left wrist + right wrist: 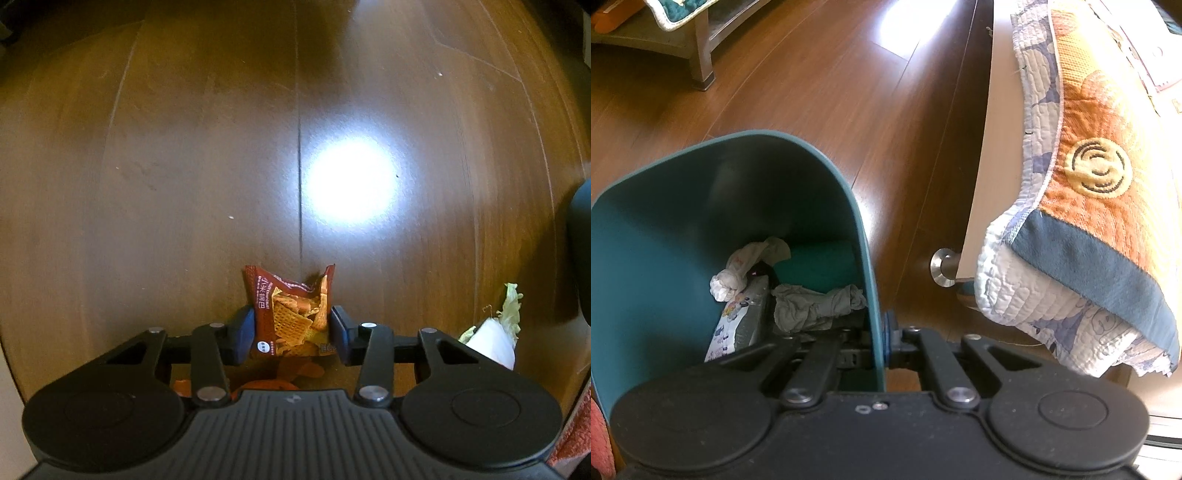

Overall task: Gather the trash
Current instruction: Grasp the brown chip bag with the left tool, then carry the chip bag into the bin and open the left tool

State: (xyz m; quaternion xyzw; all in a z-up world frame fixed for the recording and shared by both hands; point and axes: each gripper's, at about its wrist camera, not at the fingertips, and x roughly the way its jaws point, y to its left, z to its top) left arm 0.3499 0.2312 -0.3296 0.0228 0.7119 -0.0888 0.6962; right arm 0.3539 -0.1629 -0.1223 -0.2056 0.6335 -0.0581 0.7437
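Observation:
In the left wrist view my left gripper (291, 332) is shut on a red snack packet (291, 314) printed with orange crackers, and holds it upright above the wooden floor (184, 166). In the right wrist view my right gripper (877, 343) is shut on the right wall of a teal trash bin (657, 240), one finger inside and one outside. The bin holds crumpled white tissue (746, 269), a grey crumpled wad (816, 302) and a printed flat wrapper (738, 317).
A white bag with a lettuce leaf (498, 325) lies on the floor to the right of the left gripper, with orange scraps (295, 373) under the packet. A quilted orange and blue blanket (1089, 221) hangs off a bed at the right. A wooden shelf (698, 44) stands at the far left.

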